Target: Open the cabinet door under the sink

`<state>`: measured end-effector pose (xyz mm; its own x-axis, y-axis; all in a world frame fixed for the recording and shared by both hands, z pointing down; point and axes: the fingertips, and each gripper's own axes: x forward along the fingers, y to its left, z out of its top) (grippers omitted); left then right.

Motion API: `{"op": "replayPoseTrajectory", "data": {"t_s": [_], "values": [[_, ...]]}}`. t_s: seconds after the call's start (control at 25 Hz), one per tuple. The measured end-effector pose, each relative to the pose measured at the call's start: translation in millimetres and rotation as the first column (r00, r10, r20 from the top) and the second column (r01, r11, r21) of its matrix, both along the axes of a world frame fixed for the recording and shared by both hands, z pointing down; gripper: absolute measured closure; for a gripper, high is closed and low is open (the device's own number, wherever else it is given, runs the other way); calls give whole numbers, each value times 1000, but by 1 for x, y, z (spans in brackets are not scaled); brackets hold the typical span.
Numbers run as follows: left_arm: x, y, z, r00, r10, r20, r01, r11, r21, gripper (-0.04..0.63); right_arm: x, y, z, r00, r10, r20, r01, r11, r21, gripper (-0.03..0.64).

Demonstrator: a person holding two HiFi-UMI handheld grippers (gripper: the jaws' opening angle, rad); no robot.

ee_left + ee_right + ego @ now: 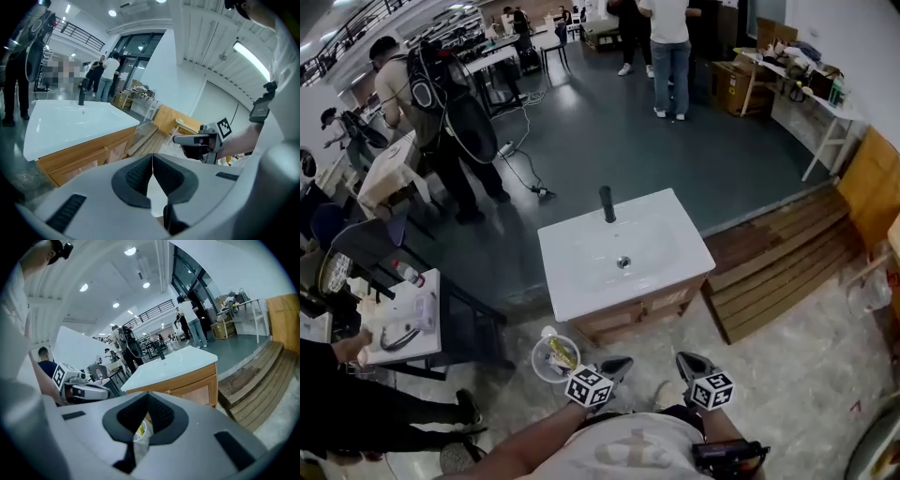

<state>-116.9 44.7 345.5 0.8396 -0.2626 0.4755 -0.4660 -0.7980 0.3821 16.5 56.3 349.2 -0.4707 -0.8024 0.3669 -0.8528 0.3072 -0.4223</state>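
The white sink top (623, 258) with a black tap (607, 203) rests on a low wooden cabinet (642, 309), whose doors face me and look closed. Both grippers hang in front of it, short of the doors and not touching them. My left gripper (614, 367) is shut with nothing between its pads. My right gripper (694, 364) is shut and empty too. In the left gripper view the cabinet front (84, 161) lies ahead to the left. The right gripper view shows the cabinet (187, 385) ahead beyond the closed jaws.
A clear plastic tub (555, 358) stands on the floor just left of my left gripper. Wooden planks (778, 272) lie to the cabinet's right. A white table (403, 319) with clutter and a seated person are at left. Other people stand further back.
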Motion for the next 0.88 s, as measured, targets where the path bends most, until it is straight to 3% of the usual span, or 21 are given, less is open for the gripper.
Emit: {"op": "replayPoseTrajectory", "data": {"t_s": [0.36,0.52,0.88], "values": [[41,-34,14,996,-82,38,82,997,17,583,38,-49,21,992,-122,12,122,993,-4,603],[54,-33,28,987,-137,89,142,989,-49,583,46,-60,28,981,-190,32,191,981,-29,603],[73,-36,49,964,-203,171,215,975,-55,583,59,-65,52,970,-234,72,240,967,-81,603]]}}
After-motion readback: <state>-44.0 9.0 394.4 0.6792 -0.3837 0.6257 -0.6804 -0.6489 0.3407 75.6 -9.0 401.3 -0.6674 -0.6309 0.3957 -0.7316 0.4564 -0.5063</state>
